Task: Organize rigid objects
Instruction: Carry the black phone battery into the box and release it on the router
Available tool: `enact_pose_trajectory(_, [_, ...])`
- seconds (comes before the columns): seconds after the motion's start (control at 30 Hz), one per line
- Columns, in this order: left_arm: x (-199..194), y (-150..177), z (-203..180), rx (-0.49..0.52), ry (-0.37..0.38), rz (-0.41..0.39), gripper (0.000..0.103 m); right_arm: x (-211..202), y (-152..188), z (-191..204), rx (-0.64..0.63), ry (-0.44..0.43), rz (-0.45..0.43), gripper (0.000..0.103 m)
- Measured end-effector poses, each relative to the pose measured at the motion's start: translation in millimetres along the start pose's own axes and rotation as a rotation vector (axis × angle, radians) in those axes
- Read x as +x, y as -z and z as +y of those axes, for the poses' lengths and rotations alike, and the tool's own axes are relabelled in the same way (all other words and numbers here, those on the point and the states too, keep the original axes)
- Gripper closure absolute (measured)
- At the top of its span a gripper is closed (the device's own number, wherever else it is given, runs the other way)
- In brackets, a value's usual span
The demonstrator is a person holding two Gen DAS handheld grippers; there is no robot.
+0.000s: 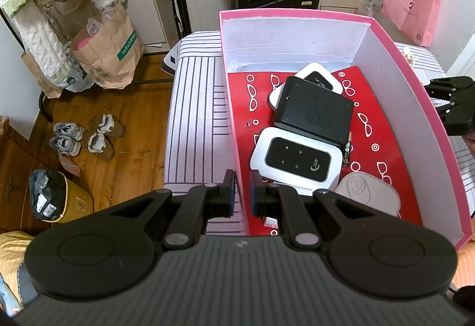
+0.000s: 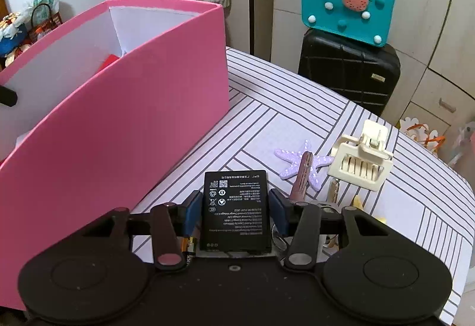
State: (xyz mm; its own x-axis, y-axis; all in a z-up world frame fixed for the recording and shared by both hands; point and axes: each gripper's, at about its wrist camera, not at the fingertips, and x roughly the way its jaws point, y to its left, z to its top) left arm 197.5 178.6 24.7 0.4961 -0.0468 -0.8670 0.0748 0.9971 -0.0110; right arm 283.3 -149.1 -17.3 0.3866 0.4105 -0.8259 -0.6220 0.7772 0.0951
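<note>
Left gripper (image 1: 241,192) clamped tight on left wall of tall pink cardboard box (image 1: 234,130), pinning it. Right gripper (image 2: 236,208) gripping flat black rectangular battery (image 2: 236,211) just above striped tablecloth (image 2: 297,106), beside box.

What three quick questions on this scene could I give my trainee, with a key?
1. True or false: the left gripper is clamped on the wall of the pink box.
2. What lies between the pads of the right gripper? A) a starfish B) a black battery C) a hair clip
3. Fill in: the cream hair clip rests on the striped ____, outside the box.

Key:
1. True; its jaws straddle the box's near wall.
2. B, the black battery.
3. cloth; the purple starfish lies beside the clip.
</note>
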Motion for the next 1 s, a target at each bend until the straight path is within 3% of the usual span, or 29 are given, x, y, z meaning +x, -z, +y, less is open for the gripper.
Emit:
enact_pose_trajectory(0.47, [3.3,0.0,1.5,0.006,0.007,-0.005,0.094,-38.2,-4.9,-6.7,0.120,-0.001,-0.114,0.049])
enact_pose_trajectory(0.7, [4.0,-0.4,2.2,0.014,0.012,-0.007,0.094,-73.7,-13.7,5.6,0.146,-0.043,-0.180,0.049])
enact_pose_trajectory(0.87, [4.0,-1.0,4.4,0.018,0.021,-0.005,0.095,-101.0,-31.1,25.6,0.121,-0.112,-0.217,0.049])
enact_pose_trajectory(1.0, [3.9,-1.6,3.5,0.034,0.019,-0.004,0.095,-108.1,-49.8,49.7,0.087,-0.201,-0.193,0.049])
